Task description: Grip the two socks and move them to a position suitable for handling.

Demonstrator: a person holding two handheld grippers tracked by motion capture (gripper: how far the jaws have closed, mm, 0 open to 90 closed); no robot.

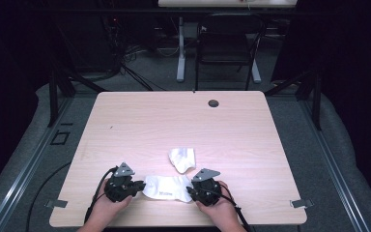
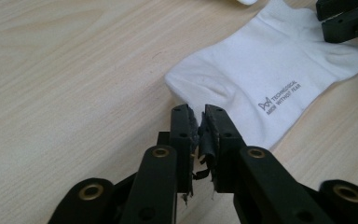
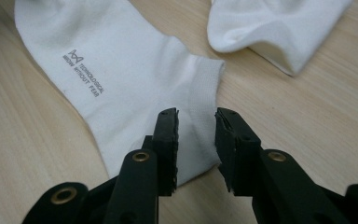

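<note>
While lying flat near the front edge of the wooden table (image 1: 174,116): white sock (image 1: 166,187), printed side up, grey logo and small lettering readable in both gripper views. Stretched between the two grippers, one at each end.

Left gripper (image 1: 137,186) in left hand (image 1: 108,203), at sock's left end in high view. In left gripper view, left gripper (image 2: 198,112) low over the table, tips right at the sock (image 2: 261,70) edge. Jaws narrow, thin slit between the pads, frayed pad lining hanging in the gap. No cloth seen pinched in the slit; whether the tips touch the fabric, cannot tell.

Right gripper (image 1: 191,191) in right hand (image 1: 220,205), at sock's right end in high view. In right gripper view, right gripper (image 3: 196,116) with jaws moderately wide, set over the ribbed cuff of the sock (image 3: 121,79). Cuff edge between the jaws, fabric flat on the wood, pads clear of it on both sides. Same gripper seen far off at top right of left gripper view (image 2: 345,16), at the sock's far end.

Second white sock (image 1: 182,158) crumpled, just behind the first toward table centre, near but apart from it. Seen also at top right of right gripper view (image 3: 270,23), opening facing the camera.
</note>
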